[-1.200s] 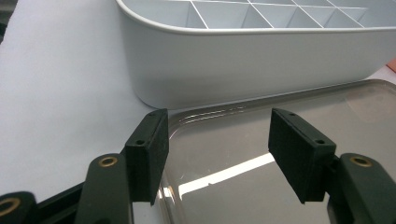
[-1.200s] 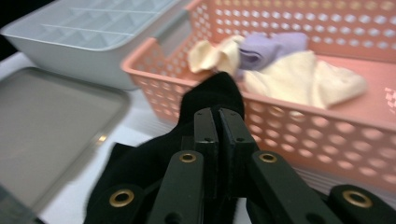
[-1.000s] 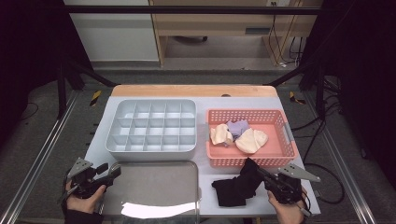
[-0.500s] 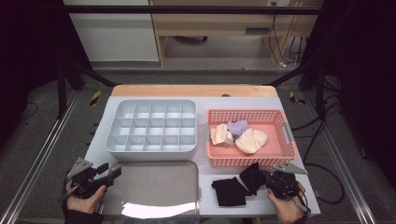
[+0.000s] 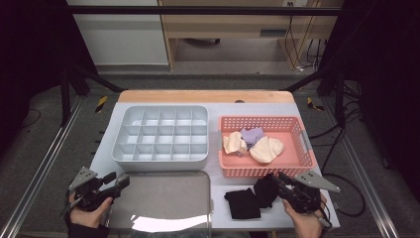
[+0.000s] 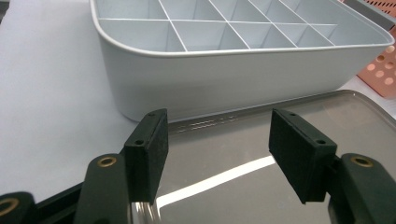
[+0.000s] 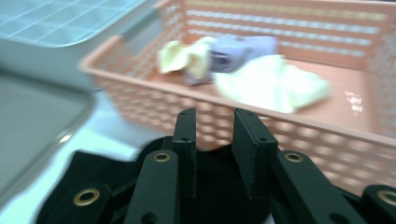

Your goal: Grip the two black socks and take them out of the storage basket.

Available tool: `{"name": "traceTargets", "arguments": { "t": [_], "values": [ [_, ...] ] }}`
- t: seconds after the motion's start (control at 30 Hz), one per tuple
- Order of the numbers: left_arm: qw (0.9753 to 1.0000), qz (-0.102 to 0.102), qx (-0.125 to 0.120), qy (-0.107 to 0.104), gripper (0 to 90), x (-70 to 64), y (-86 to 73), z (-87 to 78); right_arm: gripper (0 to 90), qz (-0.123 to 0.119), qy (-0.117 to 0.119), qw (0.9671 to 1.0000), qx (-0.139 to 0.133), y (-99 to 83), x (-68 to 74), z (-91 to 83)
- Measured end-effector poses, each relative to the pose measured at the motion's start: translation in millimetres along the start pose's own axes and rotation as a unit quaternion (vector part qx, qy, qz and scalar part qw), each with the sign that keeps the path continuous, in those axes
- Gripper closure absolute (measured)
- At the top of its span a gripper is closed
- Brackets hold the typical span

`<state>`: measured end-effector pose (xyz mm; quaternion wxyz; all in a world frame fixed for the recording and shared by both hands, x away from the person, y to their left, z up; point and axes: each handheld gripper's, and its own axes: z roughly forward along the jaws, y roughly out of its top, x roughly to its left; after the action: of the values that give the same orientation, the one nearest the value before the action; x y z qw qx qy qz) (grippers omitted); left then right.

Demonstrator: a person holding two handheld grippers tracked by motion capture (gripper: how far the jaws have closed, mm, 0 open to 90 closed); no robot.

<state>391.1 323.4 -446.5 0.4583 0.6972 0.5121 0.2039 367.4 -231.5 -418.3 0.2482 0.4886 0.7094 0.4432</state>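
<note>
Since a second ago the black cloth has come lower onto the table, its left part now lying flat, while the left side looks unchanged. At far left, the left gripper rests at the near-left edge, jaws spread wide and empty over the metal tray. Just beyond stands the grey divided organiser. Right of the tray lies the cloth, just in front of the pink basket, which holds pale and lilac cloths. At the cloth's bunched right end sits the right gripper, jaws narrowed; whether they pinch the fabric cannot be told.
</note>
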Motion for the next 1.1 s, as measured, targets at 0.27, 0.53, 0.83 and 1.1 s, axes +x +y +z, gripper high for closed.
{"name": "traceTargets", "arguments": {
  "t": [0.27, 0.53, 0.83, 1.1],
  "values": [
    [0.9999, 0.003, -0.011, -0.006, 37.2, -6.1, 5.0, -5.2, 72.0, -0.017, 0.074, 0.9966, 0.033, -2.7, 32.0, 16.9],
    [0.9995, 0.005, -0.027, -0.013, 36.9, -11.8, 20.0, -13.4, 70.3, -0.030, 0.111, 0.9904, 0.077, -14.9, 56.3, 37.7],
    [0.9986, 0.024, -0.042, -0.019, 35.9, -31.4, 43.1, -22.0, 64.1, -0.051, 0.125, 0.9855, 0.103, -30.2, 65.7, 48.9],
    [0.9979, 0.040, -0.044, -0.026, 34.9, -58.1, 57.9, -18.9, 73.9, -0.069, 0.121, 0.9824, 0.124, -41.1, 67.4, 58.0]
  ]
}}
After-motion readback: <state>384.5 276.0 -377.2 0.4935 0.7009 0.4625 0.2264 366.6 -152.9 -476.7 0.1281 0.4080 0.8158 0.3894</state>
